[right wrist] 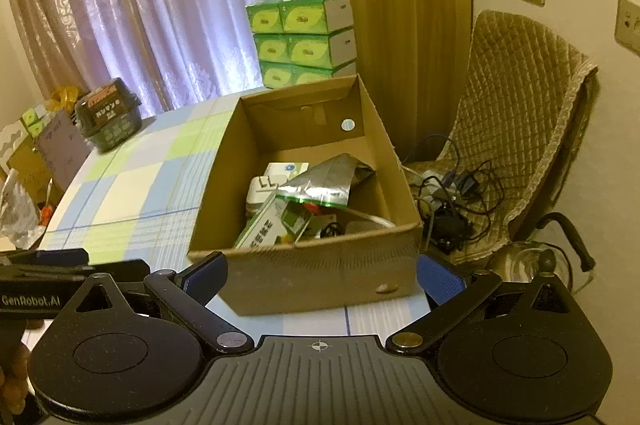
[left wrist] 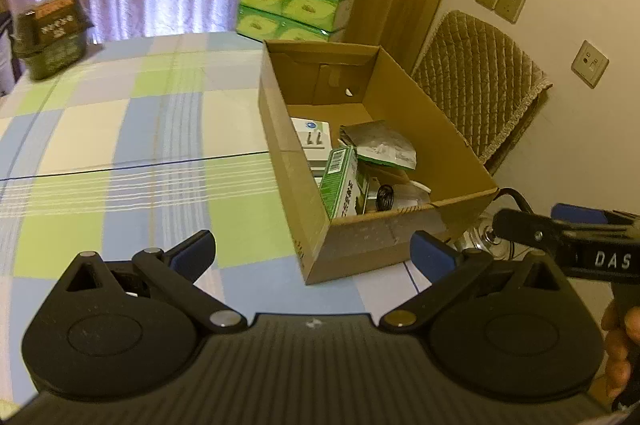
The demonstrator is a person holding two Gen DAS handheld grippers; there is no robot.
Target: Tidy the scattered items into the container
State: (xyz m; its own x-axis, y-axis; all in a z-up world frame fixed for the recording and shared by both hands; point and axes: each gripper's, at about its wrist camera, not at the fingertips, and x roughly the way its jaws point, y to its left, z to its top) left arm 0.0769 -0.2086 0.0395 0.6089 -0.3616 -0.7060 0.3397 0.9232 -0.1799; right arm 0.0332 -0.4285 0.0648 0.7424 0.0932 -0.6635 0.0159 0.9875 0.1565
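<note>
Left tongs [left wrist: 312,251] spread wide, nothing between the blue pads, hanging over the near edge of the checked counter [left wrist: 120,145]. Right tongs [right wrist: 322,275] likewise wide and empty, just short of the cardboard box [right wrist: 320,277]. Box open-topped, standing on the counter's right side. Inside, heaped toward the near end: green carton [right wrist: 268,225] leaning, silver foil pouch [right wrist: 320,181] on top, white plug packet [right wrist: 276,173] behind. Farther left on the counter, dark packaged tub [left wrist: 50,33]. Beyond the box, stacked green tissue packs [right wrist: 304,37]; at right, quilted chair [right wrist: 516,113] with tangled cables [right wrist: 452,193] on its seat.
</note>
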